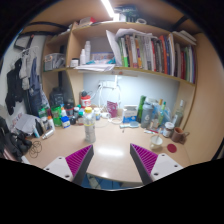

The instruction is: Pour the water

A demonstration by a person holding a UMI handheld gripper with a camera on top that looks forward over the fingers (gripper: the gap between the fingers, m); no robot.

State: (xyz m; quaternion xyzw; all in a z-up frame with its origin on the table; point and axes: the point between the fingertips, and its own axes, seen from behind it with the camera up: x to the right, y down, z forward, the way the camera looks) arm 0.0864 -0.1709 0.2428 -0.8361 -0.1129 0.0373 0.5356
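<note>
My claw (111,160) is wide open and holds nothing. The bottle (90,128) stands on the desk (115,148) in the frame's centre, beyond my fingers. I should approach straight and keep it centred between both pads.

book spines (150,50) – titles too small | bottles (152,114) – labels unreadable

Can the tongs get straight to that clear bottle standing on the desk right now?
Probably yes. The tongs are open with nothing between them, and the bottle stands upright just ahead on the desk, with bare surface in between. Clutter sits to its sides, not in front.
</note>
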